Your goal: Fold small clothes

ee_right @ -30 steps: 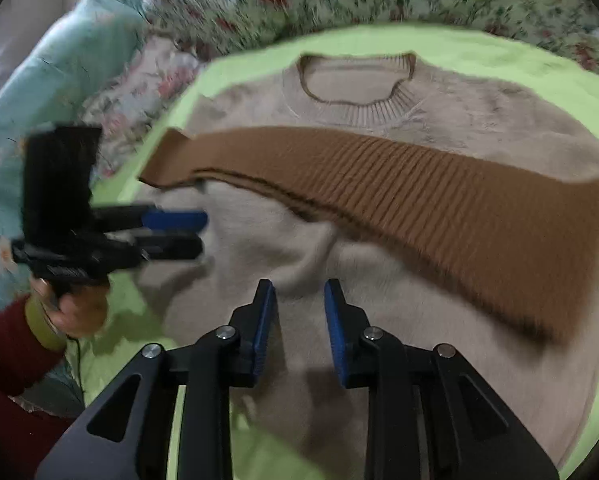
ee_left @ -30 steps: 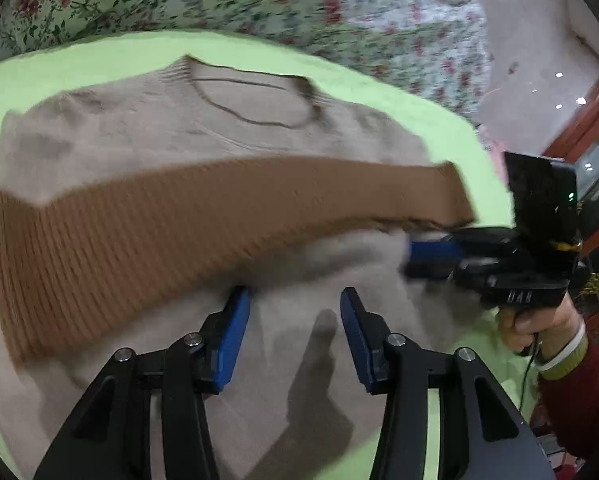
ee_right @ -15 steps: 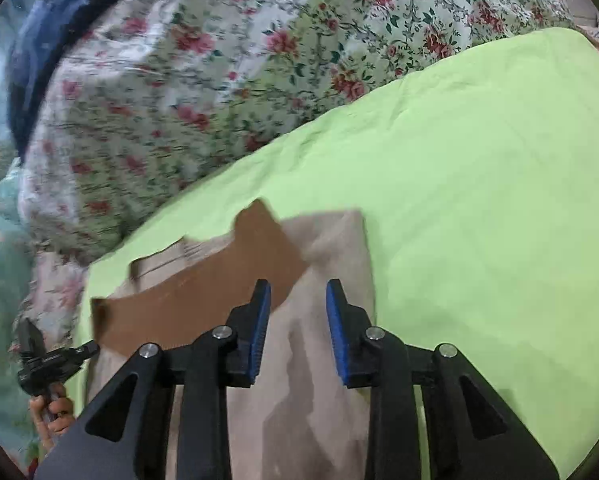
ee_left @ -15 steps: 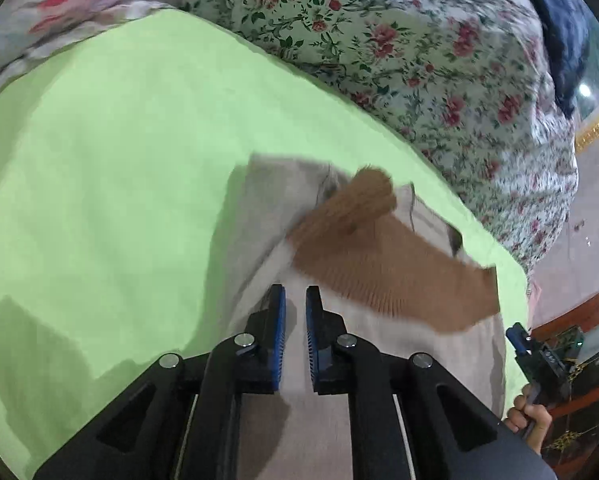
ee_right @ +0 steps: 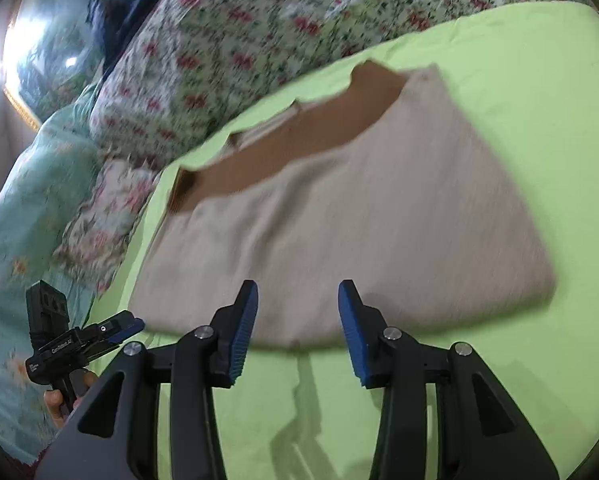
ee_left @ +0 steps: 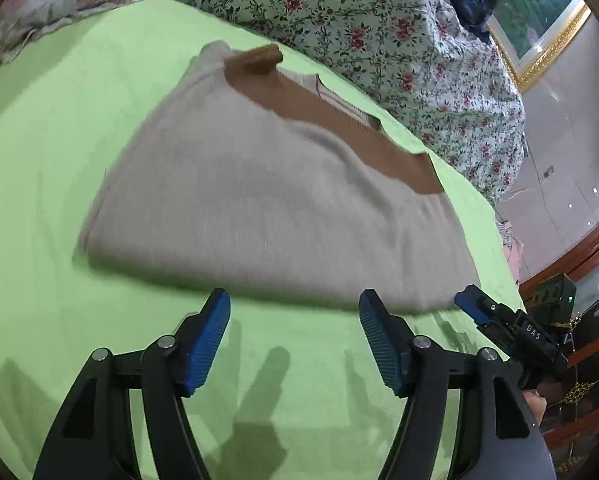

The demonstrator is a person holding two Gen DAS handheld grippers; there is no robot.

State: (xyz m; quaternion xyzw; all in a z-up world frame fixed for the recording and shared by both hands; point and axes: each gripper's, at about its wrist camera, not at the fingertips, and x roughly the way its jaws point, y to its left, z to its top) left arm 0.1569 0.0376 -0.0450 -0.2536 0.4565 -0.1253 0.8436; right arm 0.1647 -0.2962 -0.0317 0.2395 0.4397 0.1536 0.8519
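A beige knit sweater with a brown ribbed sleeve across its far part lies folded on the green sheet. My left gripper is open and empty, just before the sweater's near folded edge. My right gripper is open and empty, its tips over the near edge of the sweater. The brown sleeve shows along the far side. The right gripper also shows in the left wrist view, and the left gripper in the right wrist view.
A floral quilt is heaped behind the green sheet. A teal blanket lies at the left. A framed picture and wooden furniture stand at the right.
The lower half of the sweater has been folded up over the body. Both grippers have opened, let the cloth go, and drawn back to its near edge.
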